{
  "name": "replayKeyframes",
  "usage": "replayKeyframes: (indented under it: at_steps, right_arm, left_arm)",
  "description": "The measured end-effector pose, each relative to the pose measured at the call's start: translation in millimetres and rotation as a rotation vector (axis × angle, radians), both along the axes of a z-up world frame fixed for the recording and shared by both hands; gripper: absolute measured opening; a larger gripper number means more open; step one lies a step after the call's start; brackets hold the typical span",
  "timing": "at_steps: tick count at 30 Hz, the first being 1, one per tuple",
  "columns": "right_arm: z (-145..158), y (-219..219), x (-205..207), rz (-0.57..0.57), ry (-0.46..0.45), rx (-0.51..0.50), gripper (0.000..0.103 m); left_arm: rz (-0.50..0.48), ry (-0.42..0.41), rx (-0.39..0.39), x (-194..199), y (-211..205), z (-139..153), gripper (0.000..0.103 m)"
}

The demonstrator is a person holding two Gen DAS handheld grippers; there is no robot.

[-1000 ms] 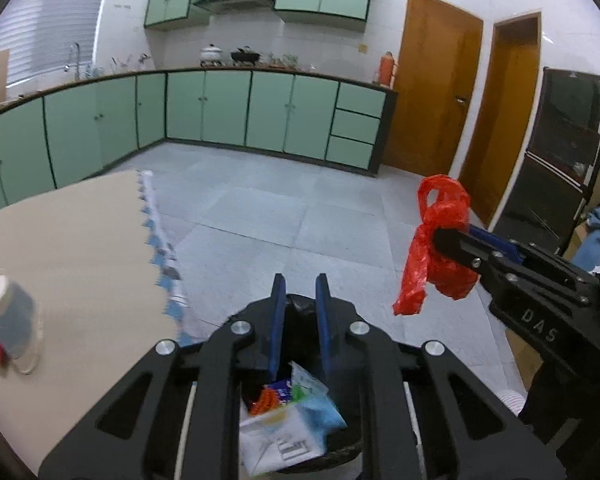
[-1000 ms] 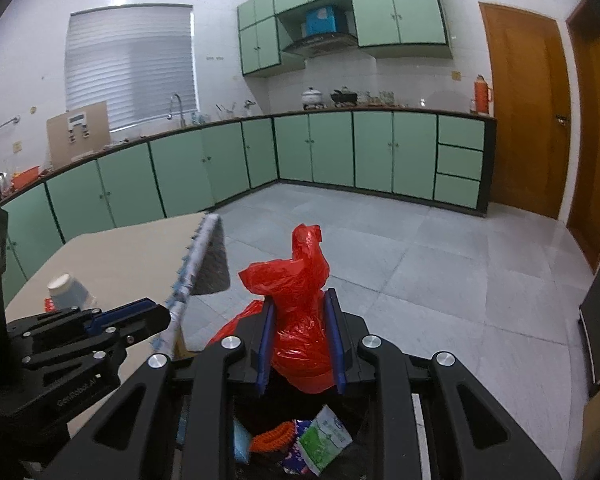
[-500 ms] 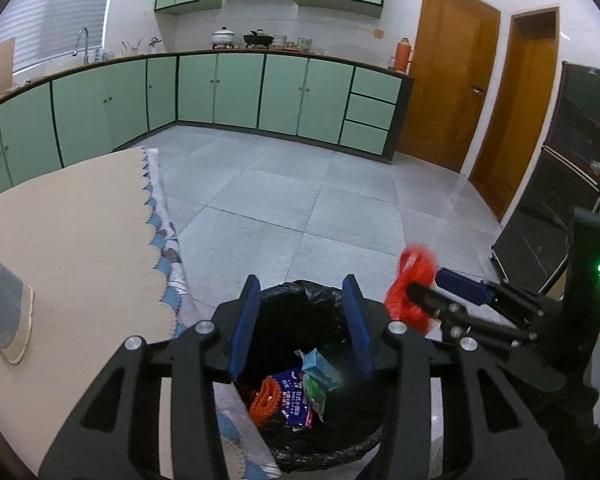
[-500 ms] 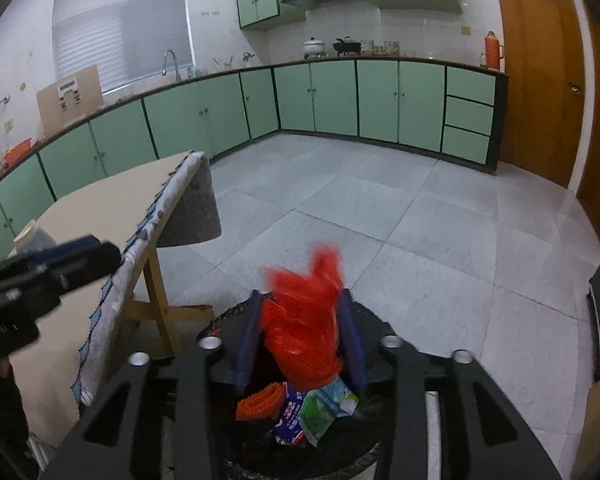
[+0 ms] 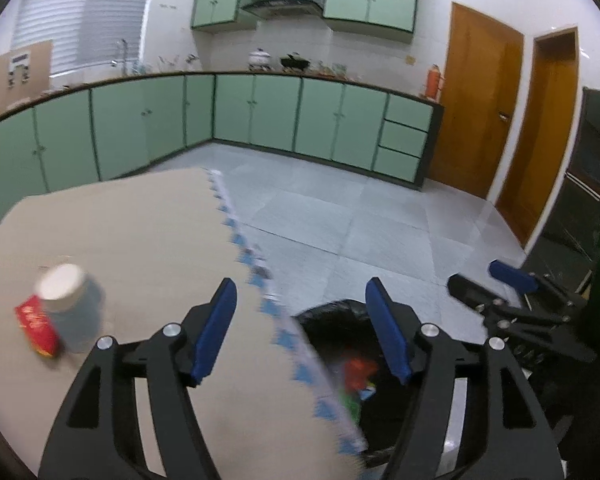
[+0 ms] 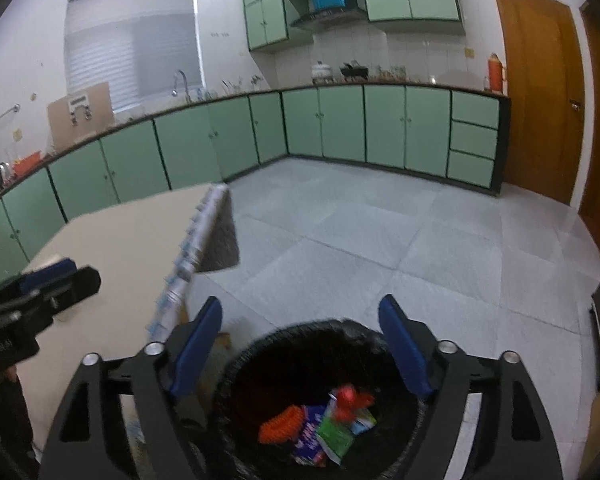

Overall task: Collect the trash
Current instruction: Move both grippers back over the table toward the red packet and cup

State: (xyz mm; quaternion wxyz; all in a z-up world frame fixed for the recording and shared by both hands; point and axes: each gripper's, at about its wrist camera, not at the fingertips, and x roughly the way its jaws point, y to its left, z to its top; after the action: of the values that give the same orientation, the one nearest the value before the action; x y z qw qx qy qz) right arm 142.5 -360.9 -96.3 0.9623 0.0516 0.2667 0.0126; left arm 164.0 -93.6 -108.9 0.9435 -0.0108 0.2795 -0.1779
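1. Green cabinets point(image 6: 340, 128) line two walls of a tiled kitchen, with wooden doors point(image 6: 540, 92) beyond them.
2. Nearer stands a worktop point(image 5: 132, 240) under a beige cloth with a blue-patterned edge; I take the black-lined trash bin point(image 6: 380, 336) on the floor as my landmark, and the worktop's edge sits just beside it.
3. Inside the bin lies a red plastic bag point(image 6: 350, 398), crumpled on top of an orange ring-shaped piece point(image 6: 280, 424) and some green and blue wrappers point(image 6: 332, 438).
4. The right tool point(image 6: 300, 344) hangs over the bin's near rim, its jaws opening wide, and nothing sits between the blue pads point(image 6: 404, 352); the red bag is down in the bin, apart from them.
5. The left tool point(image 5: 300, 332) straddles the worktop's edge beside the bin, its jaws also opening, with nothing gripped between its blue pads point(image 5: 216, 328).
6. Away from the bin, well in on the worktop, an upturned paper cup point(image 5: 72, 308) stands touching a small red packet point(image 5: 36, 326); both are blurred.
7. From the left tool's view, the right tool point(image 5: 500, 280) shows on the far side of the bin, blurred.
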Motion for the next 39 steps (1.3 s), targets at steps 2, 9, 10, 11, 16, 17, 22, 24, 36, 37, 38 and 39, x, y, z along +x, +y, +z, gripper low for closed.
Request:
replayKeyframes:
  at_steps: [2,9,10,11,16,17,22,24,36,37,38,39]
  right_arm:
    - [9.8,15.0,0.4,0.023,-0.027,0.009,0.085]
    - [28.4,90.0,10.2,0.144,-0.102,0.027,0.088]
    - [28.7,99.1,11.7,0.160,-0.106,0.028,0.088]
    - [28.6,112.5,14.1,0.181,-0.109,0.030,0.088]
    - [22.4,168.4,26.2,0.265,-0.109,0.048,0.088]
    - [20.3,180.9,30.0,0.283,-0.105,0.048,0.088]
    - [11.3,229.3,43.2,0.338,-0.088,0.035,0.088]
    - [8.6,243.3,47.5,0.348,-0.082,0.025,0.088]
    - [-13.6,289.5,67.1,0.343,-0.040,-0.050,0.088]
    - [-15.7,291.5,68.9,0.343,-0.032,-0.057,0.088]
    - [-17.1,292.2,69.2,0.339,-0.028,-0.061,0.088]
    - [-17.9,292.3,70.6,0.338,-0.025,-0.063,0.087]
  left_arm:
    - [0.031,-0.014,0.008,-2.2,19.1,5.4,0.066]
    - [0.221,-0.047,0.035,-4.3,108.7,17.0,0.068]
    - [0.242,-0.051,0.042,-3.9,117.5,18.5,0.068]
    - [0.269,-0.056,0.053,-3.8,128.9,19.7,0.068]
    - [0.396,-0.058,0.093,-3.5,182.5,18.4,0.068]
    - [0.414,-0.052,0.092,-3.6,190.6,18.4,0.068]
    - [0.477,-0.030,0.091,-1.7,221.5,17.5,0.068]
    - [0.493,-0.021,0.088,-0.1,230.9,16.4,0.068]
    - [0.528,0.013,0.065,7.5,262.7,5.4,0.068]
    - [0.527,0.015,0.062,7.0,264.1,4.2,0.068]
    - [0.528,0.016,0.060,7.1,264.0,3.6,0.068]
    - [0.528,0.018,0.059,7.8,264.6,3.4,0.068]
